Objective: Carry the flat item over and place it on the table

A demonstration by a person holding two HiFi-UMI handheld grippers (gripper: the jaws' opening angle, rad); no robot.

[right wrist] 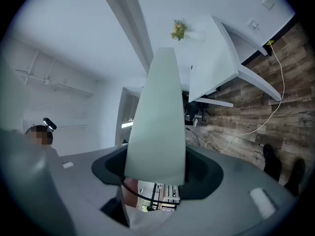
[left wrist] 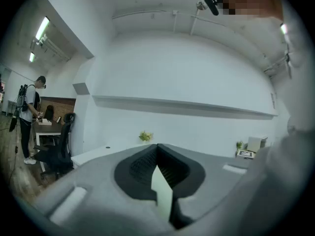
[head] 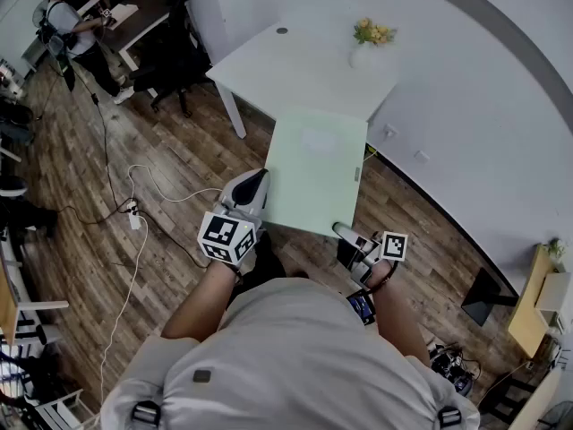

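Note:
I carry a pale green flat board (head: 315, 170) level over the wooden floor, just short of the white table (head: 295, 65). My left gripper (head: 254, 195) is shut on the board's left edge, which shows as a thin pale strip (left wrist: 163, 193) between its jaws. My right gripper (head: 347, 234) is at the board's near right corner. There the board (right wrist: 158, 117) lies slanted in the wide mouth of the jaws with gaps on both sides, so the jaws stand open around it. The table (right wrist: 216, 58) lies ahead.
A vase of yellow flowers (head: 371, 36) stands at the table's far right. Cables and a power strip (head: 134, 219) lie on the floor at left. A dark office chair (head: 175, 61) and a standing person (head: 75, 23) are at far left. A white wall runs along the right.

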